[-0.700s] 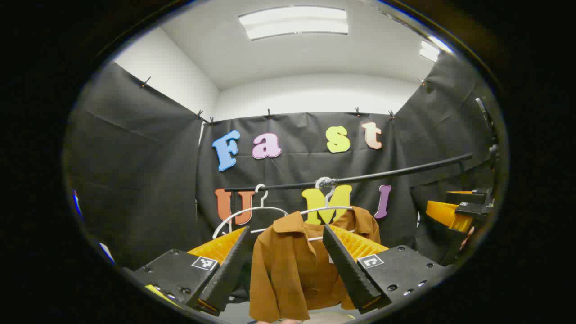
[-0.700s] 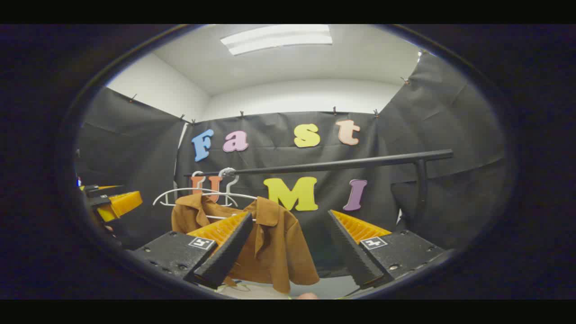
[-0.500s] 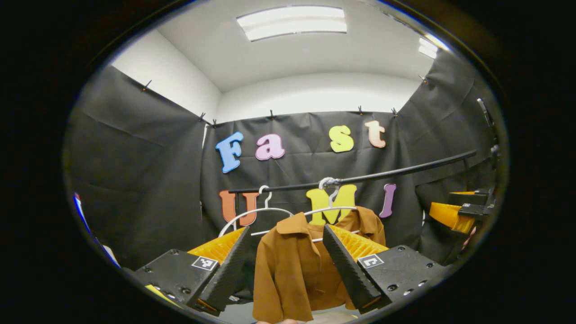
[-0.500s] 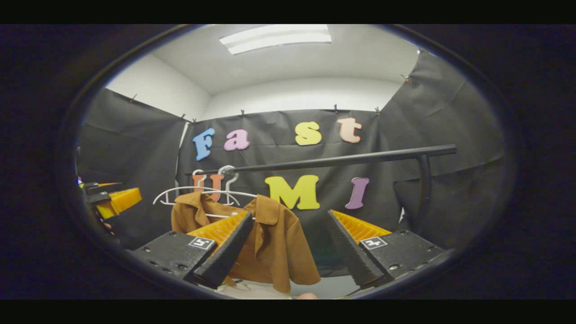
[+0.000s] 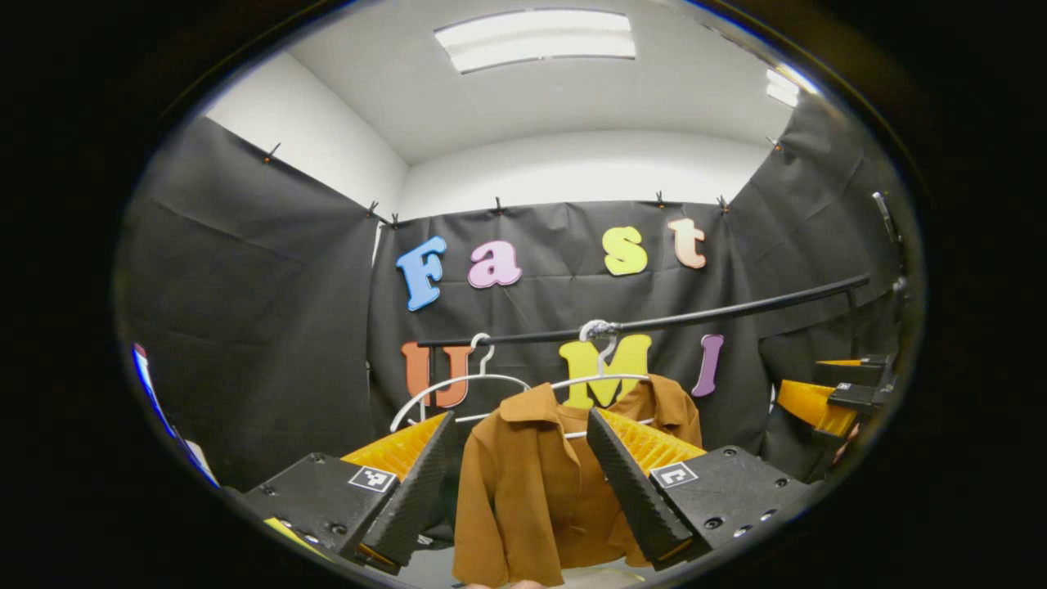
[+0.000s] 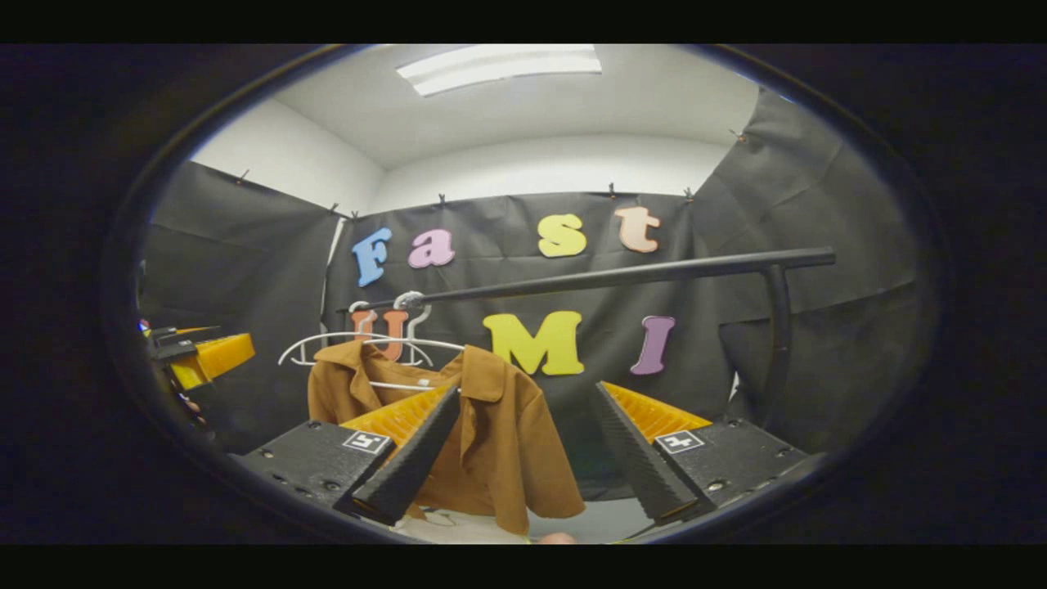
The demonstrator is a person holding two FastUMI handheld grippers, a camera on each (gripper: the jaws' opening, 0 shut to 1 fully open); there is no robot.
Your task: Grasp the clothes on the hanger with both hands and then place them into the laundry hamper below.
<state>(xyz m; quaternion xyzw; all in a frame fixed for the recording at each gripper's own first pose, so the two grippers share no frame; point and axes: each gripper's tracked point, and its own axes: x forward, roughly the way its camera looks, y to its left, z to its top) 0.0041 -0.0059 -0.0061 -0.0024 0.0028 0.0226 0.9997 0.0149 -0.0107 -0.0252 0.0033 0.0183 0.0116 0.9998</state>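
While we have eased the right hand-held gripper (image 6: 523, 458) slightly lower, the brown shirt (image 6: 499, 442) hangs at its 11 o'clock, ungrasped. Our left hand-held gripper (image 5: 519, 483) frames that shirt; both stand spread, so the grasp remains ahead.

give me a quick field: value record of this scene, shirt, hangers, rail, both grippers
shirt: brown shirt draped on a white hanger, not yet grasped
second hanger: bare white hanger, beside it on the rail
rail: black rail
left gripper: jaws open, short of the shirt
right gripper: jaws open, holding nothing
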